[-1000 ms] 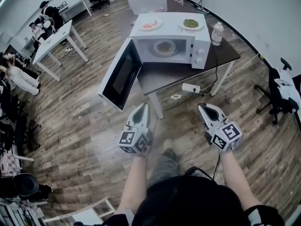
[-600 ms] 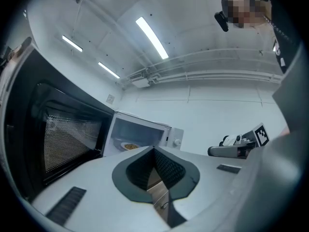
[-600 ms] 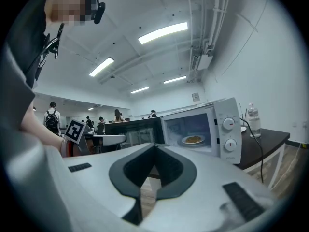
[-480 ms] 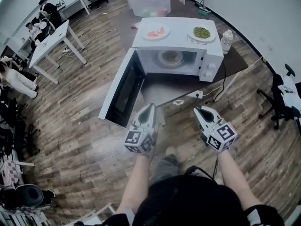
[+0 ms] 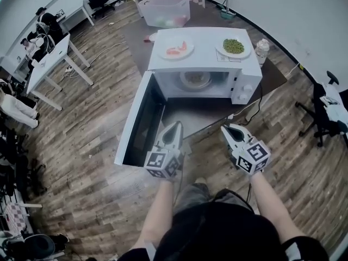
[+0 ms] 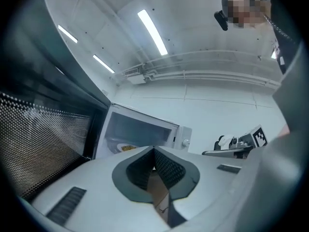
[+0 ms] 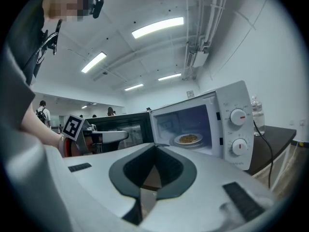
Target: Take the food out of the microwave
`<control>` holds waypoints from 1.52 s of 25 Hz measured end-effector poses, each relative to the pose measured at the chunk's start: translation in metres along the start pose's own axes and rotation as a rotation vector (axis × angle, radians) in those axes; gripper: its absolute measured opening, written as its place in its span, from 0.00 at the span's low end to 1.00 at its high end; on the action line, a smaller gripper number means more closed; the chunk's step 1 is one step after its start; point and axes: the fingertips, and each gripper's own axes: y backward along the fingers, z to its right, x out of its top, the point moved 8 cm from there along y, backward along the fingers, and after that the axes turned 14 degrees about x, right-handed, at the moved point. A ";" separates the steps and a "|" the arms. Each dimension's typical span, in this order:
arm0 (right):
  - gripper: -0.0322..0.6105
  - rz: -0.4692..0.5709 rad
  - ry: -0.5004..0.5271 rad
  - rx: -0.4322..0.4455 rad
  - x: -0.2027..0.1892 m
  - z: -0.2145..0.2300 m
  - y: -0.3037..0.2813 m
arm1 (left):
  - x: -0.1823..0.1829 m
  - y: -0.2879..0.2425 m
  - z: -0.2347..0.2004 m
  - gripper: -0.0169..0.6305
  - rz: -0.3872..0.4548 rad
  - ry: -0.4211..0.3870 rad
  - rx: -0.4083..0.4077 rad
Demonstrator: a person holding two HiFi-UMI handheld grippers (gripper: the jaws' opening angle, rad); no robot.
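The dark tabletop [image 5: 206, 110] is largely taken up by a white microwave [image 5: 204, 37], whose door [image 5: 138, 121] is swung fully open at the left of its cavity. A clear plastic bin [image 5: 165, 10] is seen behind the microwave. Two plates are set on top of the microwave: a plate of red food [image 5: 175, 49] toward its left side and a plate of green food [image 5: 233, 46] toward its right side. A plastic water bottle [image 5: 261, 50] is stood upright just beside the microwave's right wall. The plate of browned food [image 5: 195, 79] is seen inside the microwave's cavity, flat on the turntable and touched by nothing. Both grippers are held in front of the microwave, well apart from that plate and pointed toward the open cavity. The left gripper [image 5: 175, 125] is placed near the free edge of the microwave's door, and the right gripper [image 5: 225, 129] is placed in front of the microwave's dial side. The left fingers [image 6: 166, 170] are pressed together with nothing between them, and the right fingers [image 7: 169, 166] are likewise closed and empty.
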 end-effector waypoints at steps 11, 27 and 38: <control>0.06 -0.027 -0.024 0.011 -0.014 0.029 -0.031 | -0.018 -0.037 -0.005 0.04 -0.027 0.014 -0.027; 0.11 -0.128 0.089 -0.004 -0.010 0.098 -0.117 | -0.032 -0.110 -0.019 0.04 -0.008 0.010 -0.027; 0.13 -0.293 0.269 -0.147 -0.005 0.130 -0.170 | -0.047 -0.136 -0.036 0.04 -0.023 -0.002 -0.004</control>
